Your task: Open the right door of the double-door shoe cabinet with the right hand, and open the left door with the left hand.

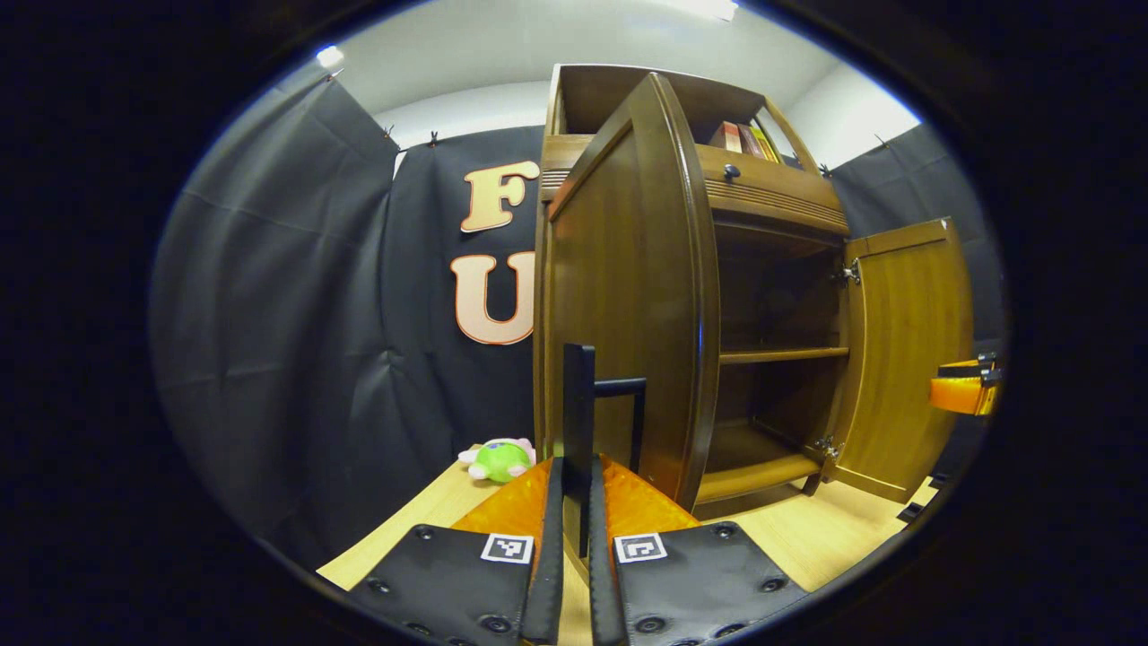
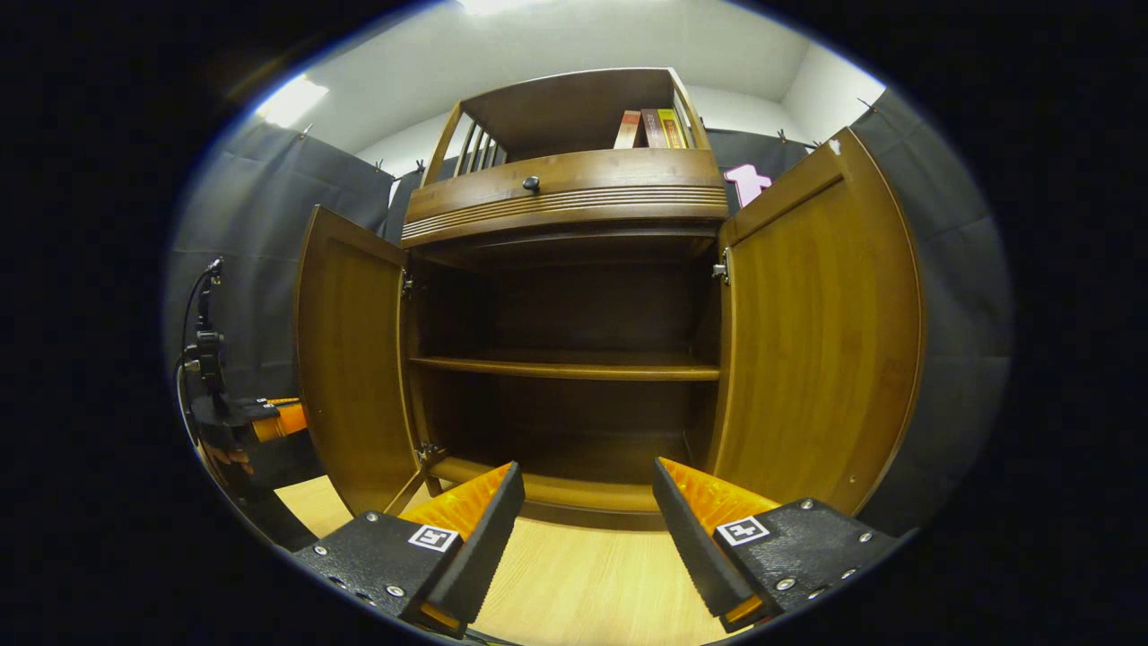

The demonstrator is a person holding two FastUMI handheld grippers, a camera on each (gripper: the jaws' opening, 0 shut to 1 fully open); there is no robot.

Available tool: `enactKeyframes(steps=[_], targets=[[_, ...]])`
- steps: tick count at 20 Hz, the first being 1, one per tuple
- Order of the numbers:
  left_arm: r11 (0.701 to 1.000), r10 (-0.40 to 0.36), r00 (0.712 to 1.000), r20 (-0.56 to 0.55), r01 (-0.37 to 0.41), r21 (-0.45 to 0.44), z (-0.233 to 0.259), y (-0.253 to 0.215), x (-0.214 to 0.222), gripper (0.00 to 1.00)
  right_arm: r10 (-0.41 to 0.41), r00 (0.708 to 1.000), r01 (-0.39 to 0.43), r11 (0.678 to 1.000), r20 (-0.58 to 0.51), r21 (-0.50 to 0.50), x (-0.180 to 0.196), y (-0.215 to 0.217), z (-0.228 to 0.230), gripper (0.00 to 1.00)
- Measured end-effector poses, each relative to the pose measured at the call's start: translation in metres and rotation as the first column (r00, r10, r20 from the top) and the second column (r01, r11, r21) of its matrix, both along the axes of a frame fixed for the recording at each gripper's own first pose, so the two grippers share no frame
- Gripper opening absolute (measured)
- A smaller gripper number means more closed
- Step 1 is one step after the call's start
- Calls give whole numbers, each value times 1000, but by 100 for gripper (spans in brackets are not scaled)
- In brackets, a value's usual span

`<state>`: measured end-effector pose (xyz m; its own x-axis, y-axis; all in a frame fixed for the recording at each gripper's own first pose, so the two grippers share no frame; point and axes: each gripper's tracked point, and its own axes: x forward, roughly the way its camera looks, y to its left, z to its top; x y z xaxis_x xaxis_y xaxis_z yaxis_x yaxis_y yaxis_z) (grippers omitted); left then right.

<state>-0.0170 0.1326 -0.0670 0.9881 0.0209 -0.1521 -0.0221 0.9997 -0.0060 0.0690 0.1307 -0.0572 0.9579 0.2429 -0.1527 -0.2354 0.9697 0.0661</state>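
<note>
Wooden left door (image 1: 628,305) stands open, its handle (image 1: 581,422) pinched by the left tool (image 1: 574,538); right tool (image 2: 587,525) gapes, green plush toy (image 1: 499,458) nearby.

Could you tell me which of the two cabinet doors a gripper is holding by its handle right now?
The left door: the left gripper is shut on its dark handle; the right door stands free.

A green and pink plush toy (image 1: 499,459) lies on the light wooden floor (image 1: 807,538) by the black cloth wall (image 1: 296,314); books (image 2: 652,129) stand upright on the top shelf
</note>
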Motion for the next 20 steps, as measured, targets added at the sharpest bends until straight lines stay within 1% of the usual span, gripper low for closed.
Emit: enactKeyframes(steps=[1,2,3,4,5,6,7,14,15,16,17,18,20], targets=[[1000,1,1000,6,-1,4,2,4,0,19,-2,1000,2,1000,2,-1,-1,2,1,100],[1000,5,1000,15,-5,14,4,11,-1,20,-4,1000,4,1000,2,-3,0,5,1,89],[1000,10,1000,21,-10,22,5,18,-1,19,-5,1000,5,1000,3,-4,-1,8,1,100],[1000,17,1000,23,-17,26,4,26,1,19,-6,1000,6,1000,1,-6,-1,12,1,100],[1000,10,999,31,-10,22,5,33,2,14,-7,1000,7,1000,0,-9,-1,14,1,100],[1000,-3,1000,31,2,21,6,36,2,4,-7,1000,7,1000,-1,-12,-2,17,1,100],[1000,-16,999,32,15,22,5,40,2,3,-8,1000,8,1000,-1,-15,-1,19,2,100],[995,-101,994,30,100,25,6,62,3,3,-14,1000,14,1000,-4,-1,-2,41,0,100],[994,-108,994,30,108,25,5,65,4,11,-13,1000,13,1000,-5,-2,-5,44,-2,100],[993,-115,993,33,114,24,6,67,5,3,-13,1000,13,1000,-6,-4,-5,46,-3,100],[992,-121,992,31,120,22,5,70,4,3,-15,1000,15,1000,-4,-3,-6,47,-2,100],[992,-122,992,28,122,20,4,74,4,11,-19,1000,19,1000,-1,2,-6,49,-2,100],[991,-131,991,21,130,23,4,81,4,11,-25,1000,25,1000,5,13,-4,51,-3,100]])
